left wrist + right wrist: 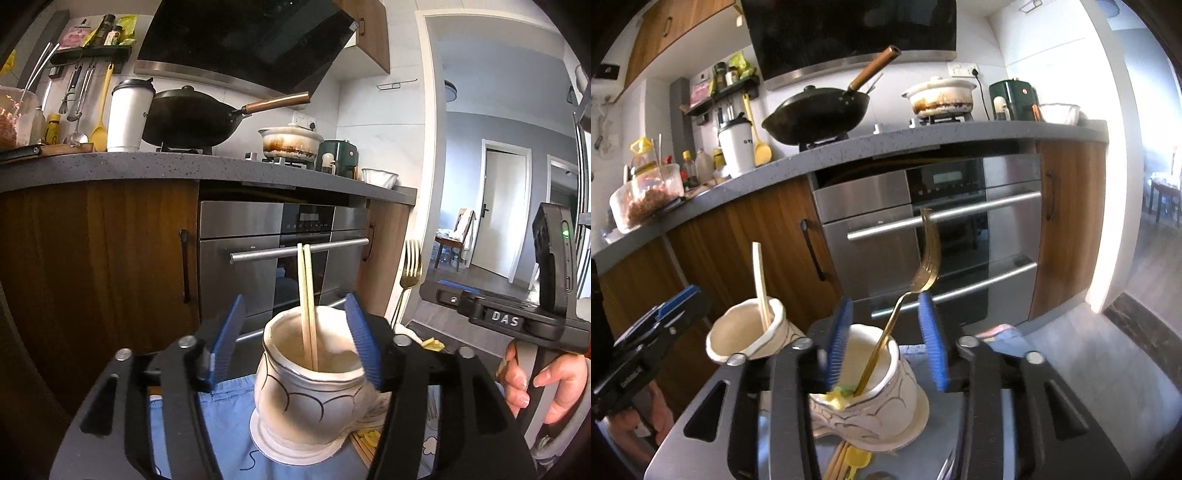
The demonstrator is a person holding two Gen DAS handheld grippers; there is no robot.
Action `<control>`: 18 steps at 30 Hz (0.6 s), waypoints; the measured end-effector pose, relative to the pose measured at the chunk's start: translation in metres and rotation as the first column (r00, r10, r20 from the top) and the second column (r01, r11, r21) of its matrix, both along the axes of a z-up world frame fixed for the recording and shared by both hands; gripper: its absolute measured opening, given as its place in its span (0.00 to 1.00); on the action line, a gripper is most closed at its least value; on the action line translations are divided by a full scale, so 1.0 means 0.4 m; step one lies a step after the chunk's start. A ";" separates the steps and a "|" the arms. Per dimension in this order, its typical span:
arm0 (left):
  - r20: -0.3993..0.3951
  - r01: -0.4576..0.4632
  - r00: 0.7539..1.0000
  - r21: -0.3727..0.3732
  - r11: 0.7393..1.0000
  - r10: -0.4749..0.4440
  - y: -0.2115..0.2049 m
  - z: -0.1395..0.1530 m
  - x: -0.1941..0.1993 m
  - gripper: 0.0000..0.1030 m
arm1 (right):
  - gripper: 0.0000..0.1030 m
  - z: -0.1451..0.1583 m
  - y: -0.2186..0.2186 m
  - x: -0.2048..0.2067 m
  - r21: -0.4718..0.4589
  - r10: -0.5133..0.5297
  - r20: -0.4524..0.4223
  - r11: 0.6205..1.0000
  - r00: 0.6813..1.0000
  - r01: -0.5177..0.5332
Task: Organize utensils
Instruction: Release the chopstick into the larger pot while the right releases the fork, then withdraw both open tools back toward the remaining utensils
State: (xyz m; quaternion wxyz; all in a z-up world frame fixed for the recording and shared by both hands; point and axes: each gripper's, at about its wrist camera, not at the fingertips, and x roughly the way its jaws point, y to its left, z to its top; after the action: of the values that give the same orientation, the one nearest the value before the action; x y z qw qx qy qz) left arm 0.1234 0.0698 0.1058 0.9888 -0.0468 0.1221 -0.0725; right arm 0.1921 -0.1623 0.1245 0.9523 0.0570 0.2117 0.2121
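Note:
In the left wrist view, a cream ceramic cup (306,391) with dark curved lines stands on a blue cloth (229,424). A pair of pale chopsticks (307,295) stands upright in it. My left gripper (295,336) is open, its blue pads either side of the cup's rim and clear of the chopsticks. In the right wrist view, a second cream cup (886,384) holds a gold fork (925,258), tines up. My right gripper (886,339) is open, and the fork handle leans free between its pads. The chopstick cup (750,332) stands to the left of it.
Loose chopsticks (836,463) and a yellow utensil (857,459) lie in front of the fork cup. A person's hand (532,380) holds the right gripper. Beyond are wooden cabinets (96,266), a steel oven (280,236) and a grey counter (184,162) with a wok (188,114).

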 end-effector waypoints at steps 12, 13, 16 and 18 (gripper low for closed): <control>0.044 -0.039 0.998 -0.036 0.999 0.041 0.005 0.033 -0.104 0.95 | 0.95 0.039 -0.077 -0.134 0.010 -0.054 0.094 0.999 0.994 0.053; 0.042 -0.036 0.998 -0.040 0.999 0.038 0.006 0.033 -0.111 0.95 | 0.95 0.038 -0.085 -0.143 0.007 -0.064 0.097 0.998 0.993 0.064; 0.037 -0.032 0.999 -0.031 0.999 0.033 0.001 0.035 -0.133 0.95 | 0.95 0.030 -0.109 -0.166 -0.002 -0.086 0.100 0.996 0.991 0.087; 0.030 -0.034 0.999 -0.017 0.999 0.035 -0.001 0.032 -0.144 0.95 | 0.95 0.024 -0.122 -0.179 -0.008 -0.100 0.099 0.995 0.990 0.102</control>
State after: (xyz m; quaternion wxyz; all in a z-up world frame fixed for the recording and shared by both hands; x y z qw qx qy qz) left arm 0.0656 0.0695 0.1187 0.9912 -0.0560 0.1057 -0.0573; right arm 0.1207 -0.2111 0.1340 0.9715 0.0508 0.1626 0.1648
